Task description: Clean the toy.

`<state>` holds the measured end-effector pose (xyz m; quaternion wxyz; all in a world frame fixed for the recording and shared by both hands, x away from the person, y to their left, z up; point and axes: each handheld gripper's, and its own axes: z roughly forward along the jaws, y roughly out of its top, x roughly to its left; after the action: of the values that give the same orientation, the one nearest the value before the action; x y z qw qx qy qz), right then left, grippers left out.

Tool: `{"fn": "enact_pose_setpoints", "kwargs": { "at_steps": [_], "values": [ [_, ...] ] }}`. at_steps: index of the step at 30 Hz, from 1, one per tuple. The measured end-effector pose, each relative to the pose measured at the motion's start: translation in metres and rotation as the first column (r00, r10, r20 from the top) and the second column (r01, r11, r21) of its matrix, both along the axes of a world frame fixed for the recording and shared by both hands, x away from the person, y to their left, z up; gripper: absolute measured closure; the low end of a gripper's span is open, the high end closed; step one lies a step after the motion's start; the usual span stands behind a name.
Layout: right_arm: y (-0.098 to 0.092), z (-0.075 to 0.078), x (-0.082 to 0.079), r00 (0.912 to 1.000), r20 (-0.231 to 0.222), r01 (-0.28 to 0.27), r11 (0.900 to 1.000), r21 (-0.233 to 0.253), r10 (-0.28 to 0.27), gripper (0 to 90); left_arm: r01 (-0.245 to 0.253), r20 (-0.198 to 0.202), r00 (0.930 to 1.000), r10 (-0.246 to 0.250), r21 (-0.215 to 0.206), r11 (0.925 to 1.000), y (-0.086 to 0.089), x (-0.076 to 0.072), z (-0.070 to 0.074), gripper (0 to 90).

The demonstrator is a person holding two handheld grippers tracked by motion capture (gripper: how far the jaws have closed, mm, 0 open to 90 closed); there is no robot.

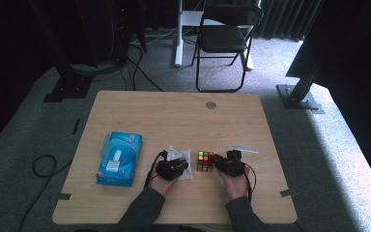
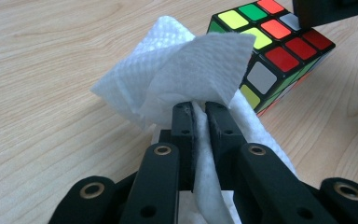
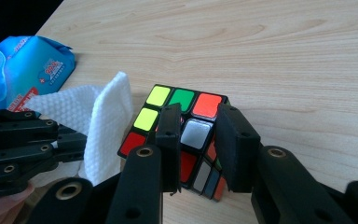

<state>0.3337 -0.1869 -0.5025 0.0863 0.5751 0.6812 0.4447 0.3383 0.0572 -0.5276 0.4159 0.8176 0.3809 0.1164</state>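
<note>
A scrambled colour cube (image 1: 205,161) sits on the wooden table (image 1: 174,116) between my two grippers. My left gripper (image 1: 179,166) is shut on a white wipe (image 2: 191,65), which fans out past the jaw tips just left of the cube (image 2: 279,51). From the cube's right side, my right gripper (image 1: 222,163) reaches over its top. In the right gripper view its jaws (image 3: 198,121) stand apart over the cube (image 3: 182,100), and I cannot tell whether they touch it. The wipe (image 3: 107,121) and my left gripper (image 3: 74,140) lie to the cube's left.
A blue pack of wet wipes (image 1: 119,158) lies on the table's left part, also seen as the pack (image 3: 23,70) in the right gripper view. A round cable hole (image 1: 210,105) is near the far edge. A folding chair (image 1: 224,38) stands beyond the table.
</note>
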Motion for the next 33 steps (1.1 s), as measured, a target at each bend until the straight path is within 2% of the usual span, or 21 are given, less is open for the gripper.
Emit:
{"fn": "enact_pose_setpoints", "kwargs": {
  "at_steps": [6, 17, 33],
  "values": [
    [0.002, -0.004, 0.002, 1.0, -0.008, -0.002, 1.0, 0.004, 0.002, 68.5, 0.001, 0.01, 0.9999, -0.001, -0.001, 1.0, -0.001, 0.002, 0.004, 83.2],
    [0.003, -0.003, 0.003, 1.0, -0.002, -0.007, 1.0, -0.015, 0.007, 69.5, 0.01, 0.03, 0.9995, -0.01, -0.005, 0.9999, -0.004, 0.006, 0.01, 83.3],
    [0.003, -0.004, 0.002, 1.0, 0.002, 0.0, 1.0, -0.009, 0.0, 69.4, 0.027, 0.067, 0.9974, -0.027, -0.002, 0.9996, -0.016, 0.015, 0.021, 83.9]
  ]
}}
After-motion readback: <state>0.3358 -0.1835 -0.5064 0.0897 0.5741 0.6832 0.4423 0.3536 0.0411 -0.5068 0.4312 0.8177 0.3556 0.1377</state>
